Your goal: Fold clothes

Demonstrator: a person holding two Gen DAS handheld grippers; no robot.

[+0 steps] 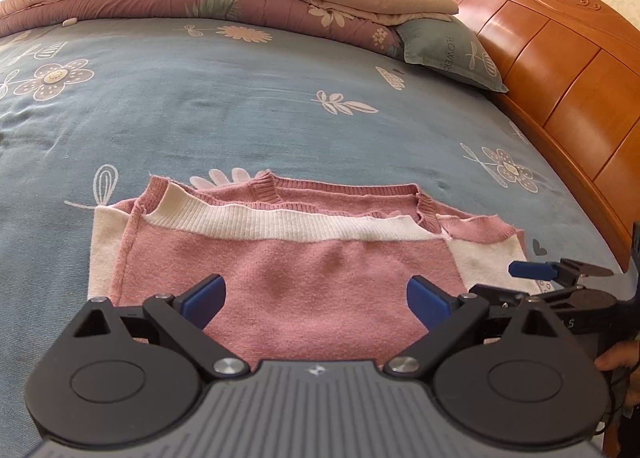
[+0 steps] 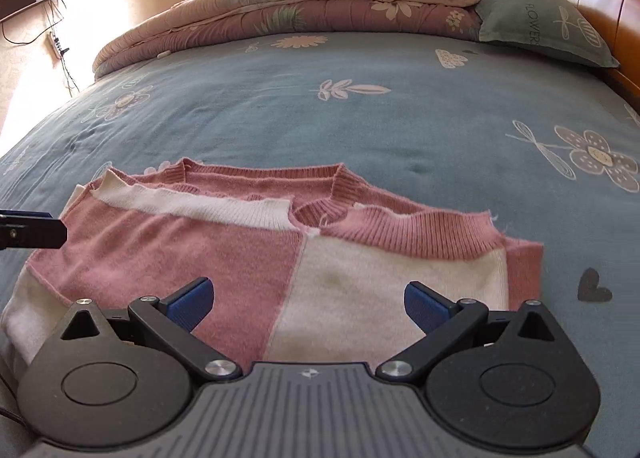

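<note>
- A pink and white sweater (image 2: 280,254) lies folded on the blue bed (image 2: 360,126), near the front edge.
- The left tongs (image 1: 316,300) hang over its pink part, spread wide and holding nothing.
- The right tongs (image 2: 306,304) hang over the pink and white middle, also spread wide and empty.
- A folded quilt (image 2: 320,6) and a pillow (image 2: 540,26) sit at the far side.

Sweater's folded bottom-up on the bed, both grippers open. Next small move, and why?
Probably close the right gripper on the sweater's right edge for a sideways fold: the hem already lies at the collar, and the left gripper is open too, holding nothing.
</note>
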